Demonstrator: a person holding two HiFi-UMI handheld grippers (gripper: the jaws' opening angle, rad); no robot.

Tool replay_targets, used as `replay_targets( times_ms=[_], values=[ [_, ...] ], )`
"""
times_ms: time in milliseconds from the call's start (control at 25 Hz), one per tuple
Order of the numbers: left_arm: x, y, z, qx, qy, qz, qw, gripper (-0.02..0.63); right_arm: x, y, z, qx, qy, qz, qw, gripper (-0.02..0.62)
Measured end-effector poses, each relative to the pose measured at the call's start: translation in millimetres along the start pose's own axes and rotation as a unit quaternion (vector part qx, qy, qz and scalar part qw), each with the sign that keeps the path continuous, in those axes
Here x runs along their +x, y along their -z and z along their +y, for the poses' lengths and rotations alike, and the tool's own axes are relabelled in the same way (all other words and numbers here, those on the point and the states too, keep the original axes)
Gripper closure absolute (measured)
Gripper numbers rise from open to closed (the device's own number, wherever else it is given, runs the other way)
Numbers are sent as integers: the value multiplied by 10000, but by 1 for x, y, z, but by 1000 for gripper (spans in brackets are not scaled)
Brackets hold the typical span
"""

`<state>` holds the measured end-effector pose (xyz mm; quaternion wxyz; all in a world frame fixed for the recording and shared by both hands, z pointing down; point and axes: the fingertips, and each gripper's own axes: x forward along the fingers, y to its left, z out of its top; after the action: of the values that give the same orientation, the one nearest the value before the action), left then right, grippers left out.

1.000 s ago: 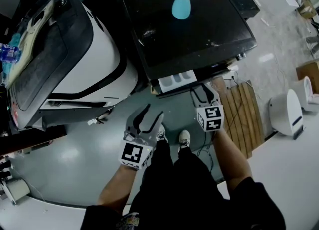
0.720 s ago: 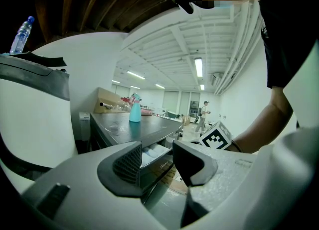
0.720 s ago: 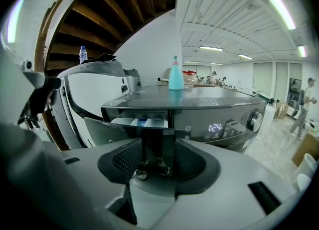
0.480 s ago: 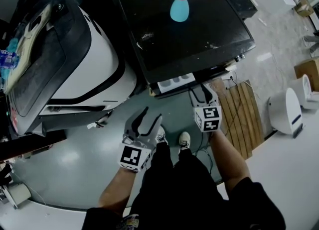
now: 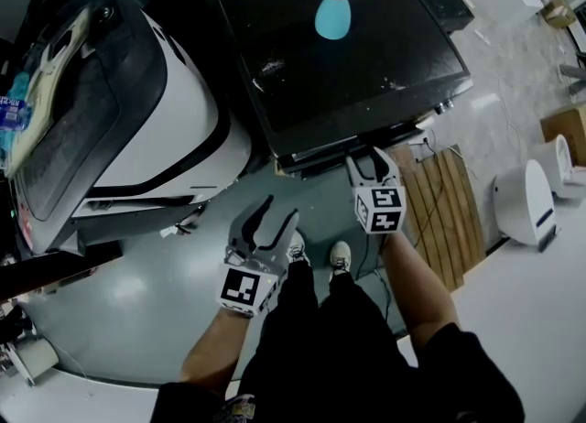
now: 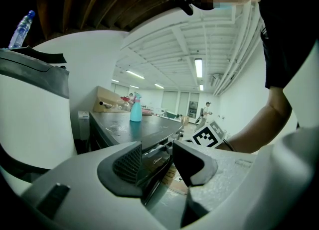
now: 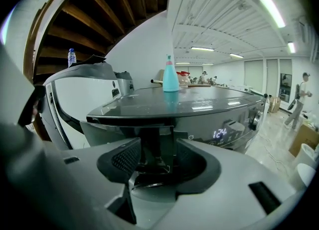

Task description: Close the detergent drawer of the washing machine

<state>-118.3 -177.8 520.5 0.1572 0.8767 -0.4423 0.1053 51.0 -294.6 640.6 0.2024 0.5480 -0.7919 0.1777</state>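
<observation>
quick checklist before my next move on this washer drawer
1. Detergent drawer fully pushed in: cannot tell. No white compartments show in the head view, but whether it sits flush is unclear.
2. Right gripper lined up with the drawer: ok. Its jaws are opening, the drawer's front shows between them, and the pads are not pressing.
3. Left gripper clear of the washing machine: ok. It is open and empty.
4. Spray bottle on top, upright and away from the front edge: ok.
</observation>
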Motion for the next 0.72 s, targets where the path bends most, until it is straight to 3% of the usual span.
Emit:
replay_targets(
  times_ms=[720],
  values=[
    [5, 2, 15, -50, 23, 26, 10000, 430, 14, -6, 0, 222, 161, -78, 9996, 379]
  ],
)
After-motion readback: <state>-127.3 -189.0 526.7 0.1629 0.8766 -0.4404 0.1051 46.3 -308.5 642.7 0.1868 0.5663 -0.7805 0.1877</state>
